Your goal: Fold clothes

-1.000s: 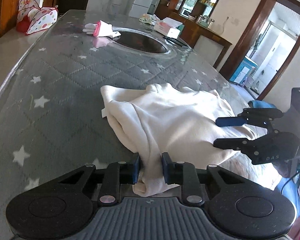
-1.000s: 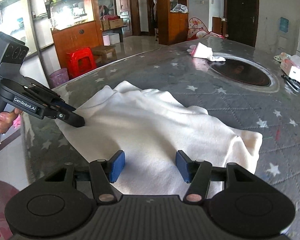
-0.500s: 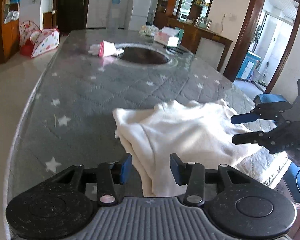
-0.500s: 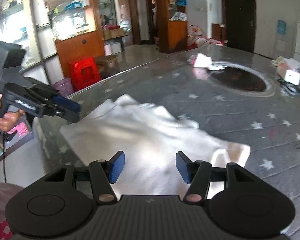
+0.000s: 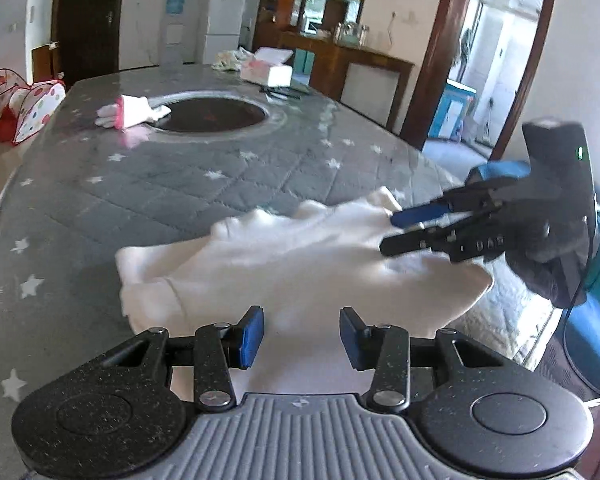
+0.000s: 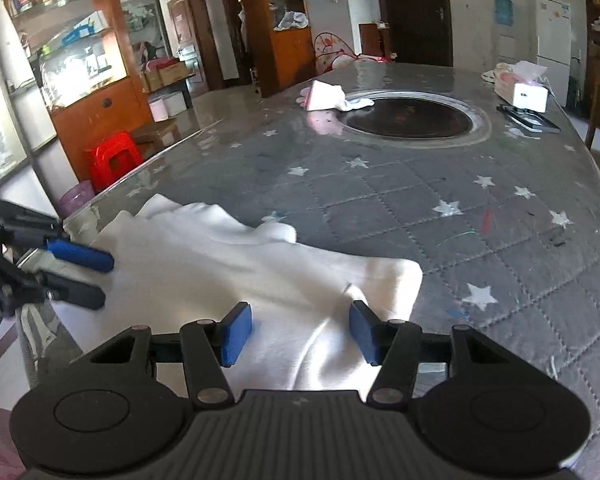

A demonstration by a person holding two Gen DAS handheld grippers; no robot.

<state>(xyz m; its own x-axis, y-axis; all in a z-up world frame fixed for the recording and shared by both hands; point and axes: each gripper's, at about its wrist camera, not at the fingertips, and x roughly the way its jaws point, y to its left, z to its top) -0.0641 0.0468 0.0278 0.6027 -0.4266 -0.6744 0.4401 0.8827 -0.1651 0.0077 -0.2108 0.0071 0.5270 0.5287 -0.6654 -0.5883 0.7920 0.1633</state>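
A white garment (image 5: 300,268) lies folded over on the grey star-patterned table near its front edge; it also shows in the right wrist view (image 6: 236,280). My left gripper (image 5: 302,338) is open and empty just above the garment's near edge; in the right wrist view (image 6: 90,276) it hovers at the garment's left edge. My right gripper (image 6: 300,334) is open and empty over the garment's near side; in the left wrist view (image 5: 396,230) it hovers over the garment's right part.
The table (image 5: 140,184) has a dark round inset (image 5: 210,114) in the middle. A small white and pink cloth (image 5: 130,111) lies beside it. A tissue box (image 6: 522,90) and a dark flat object (image 6: 530,118) sit at the far end. A red stool (image 6: 114,160) stands on the floor.
My left gripper let go of the garment's fold, opened and drew back. The garment settled flat on the table. My right gripper stayed open and shifted slightly over the cloth.
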